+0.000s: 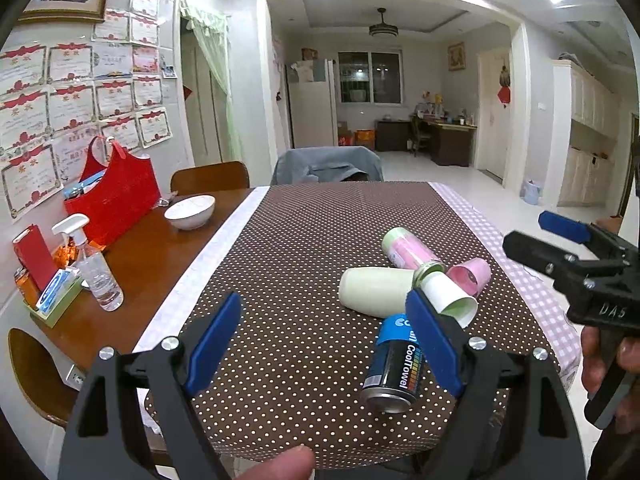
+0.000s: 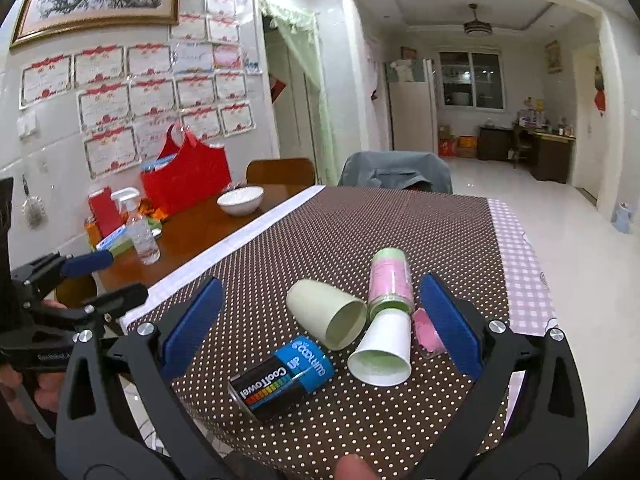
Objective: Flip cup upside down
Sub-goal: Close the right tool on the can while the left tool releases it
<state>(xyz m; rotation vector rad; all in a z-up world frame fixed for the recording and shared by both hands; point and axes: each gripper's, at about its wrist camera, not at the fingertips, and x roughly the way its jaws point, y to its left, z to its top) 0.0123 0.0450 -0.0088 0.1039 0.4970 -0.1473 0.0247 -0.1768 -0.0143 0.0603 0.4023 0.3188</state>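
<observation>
Several containers lie on their sides in a cluster on the dotted brown cloth. A pale green cup [image 1: 374, 290] [image 2: 326, 314] lies with its mouth toward the white paper cup [image 1: 450, 294] [image 2: 384, 350]. A pink cup [image 1: 470, 276] [image 2: 426, 334] lies to the right. My left gripper [image 1: 324, 344] is open and empty above the cloth, its right finger in front of the cluster. My right gripper [image 2: 320, 328] is open and empty, its fingers either side of the cluster and above it; it also shows in the left wrist view [image 1: 560, 236].
A pink-and-green canister [image 1: 408, 250] [image 2: 390, 280] and a black-and-blue can [image 1: 394, 364] [image 2: 284, 376] lie by the cups. A white bowl [image 1: 190, 210], red bag [image 1: 116, 192] and spray bottle [image 1: 94, 264] stand on the wooden table at left. A chair [image 1: 326, 164] stands at the far edge.
</observation>
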